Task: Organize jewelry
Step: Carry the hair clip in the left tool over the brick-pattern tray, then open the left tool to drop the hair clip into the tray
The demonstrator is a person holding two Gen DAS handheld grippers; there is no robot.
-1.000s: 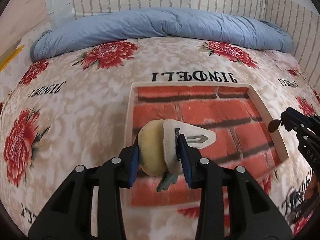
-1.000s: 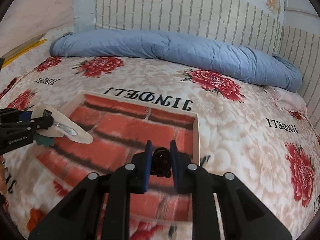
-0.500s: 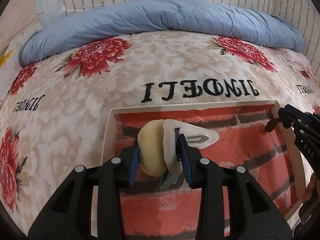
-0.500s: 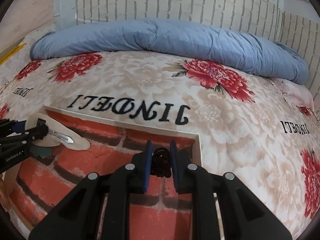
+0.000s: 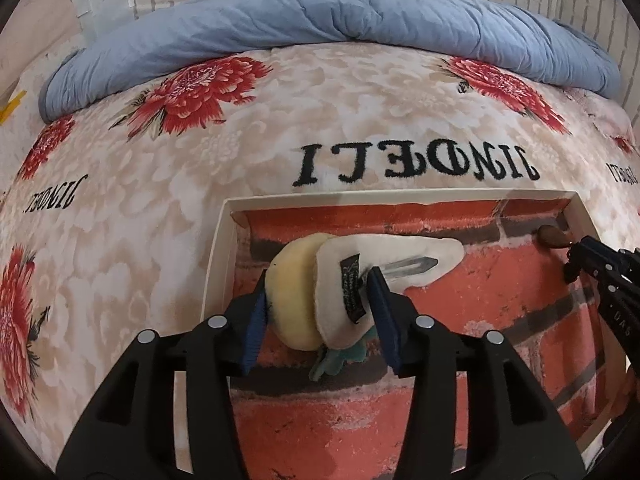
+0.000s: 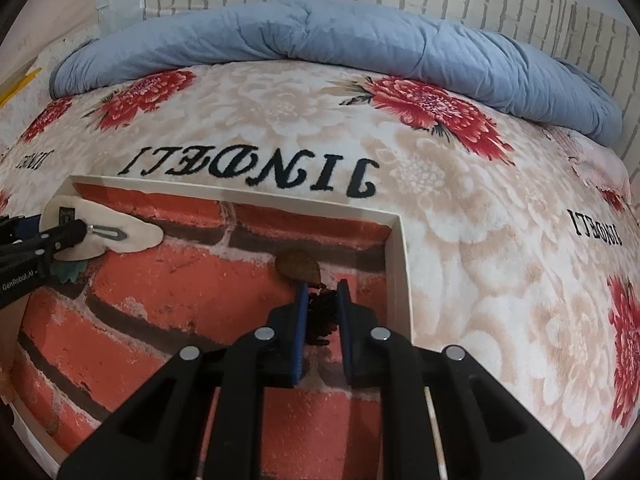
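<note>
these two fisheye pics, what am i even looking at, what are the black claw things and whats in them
The black claws are two-finger grippers that a person holds, one in each hand. Each carries a wide-angle camera looking forward along its fingers, so there is one picture per gripper.

In the left wrist view, the left gripper is shut on a plush hair clip, cream and yellow with a metal clasp. In the right wrist view, the right gripper is shut on a black cord with a brown pendant at its end.

Both are above a shallow box with a red brick print inside. It sits on a flowered blanket, with a blue duvet behind.
</note>
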